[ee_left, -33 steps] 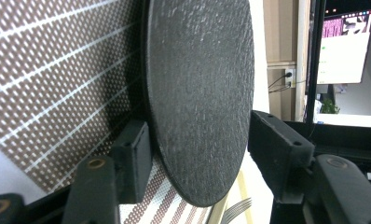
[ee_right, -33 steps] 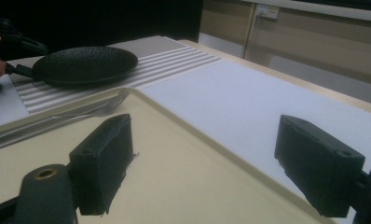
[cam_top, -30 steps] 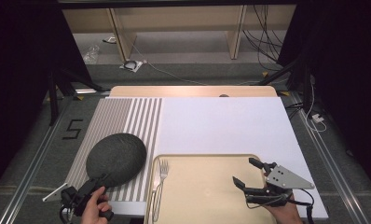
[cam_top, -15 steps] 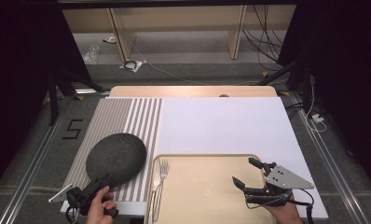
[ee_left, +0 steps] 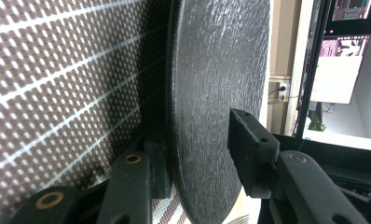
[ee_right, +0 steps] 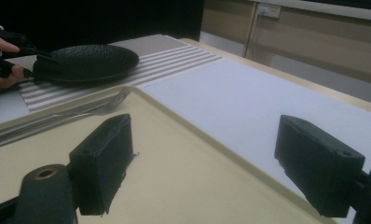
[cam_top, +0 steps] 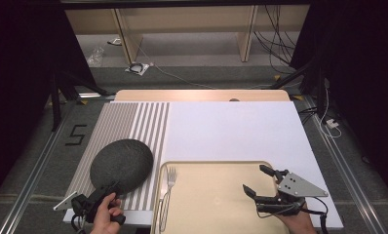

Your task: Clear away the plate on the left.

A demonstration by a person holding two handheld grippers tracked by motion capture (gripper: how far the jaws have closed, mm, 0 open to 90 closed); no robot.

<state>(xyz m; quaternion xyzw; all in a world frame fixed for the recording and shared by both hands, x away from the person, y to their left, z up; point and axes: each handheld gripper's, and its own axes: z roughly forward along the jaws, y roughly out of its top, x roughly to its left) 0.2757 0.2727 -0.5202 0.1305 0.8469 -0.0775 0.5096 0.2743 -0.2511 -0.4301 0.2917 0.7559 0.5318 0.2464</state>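
A dark round plate [cam_top: 121,163] lies on the striped placemat [cam_top: 138,122] at the front left. My left gripper [cam_top: 111,187] reaches in from the near side. Its jaws have just been closing, with the plate's near rim [ee_left: 211,93] between them. In the left gripper view [ee_left: 197,140] one pad sits under the rim and the other rests on top. My right gripper [cam_top: 254,178] hovers open over the right end of the beige tray [cam_top: 216,168], with nothing between its jaws [ee_right: 204,140]. In the right gripper view the plate [ee_right: 85,60] shows far left.
A metal fork [cam_top: 168,183] lies along the tray's left edge, also seen in the right gripper view [ee_right: 81,109]. A white mat [cam_top: 231,126] covers the table's middle and right. A wooden table edge [cam_top: 202,95] runs along the back, with floor cables beyond.
The left hand and gripper have crept slightly forward to the plate's near rim, and the jaws have narrowed around it. The right gripper has not moved.
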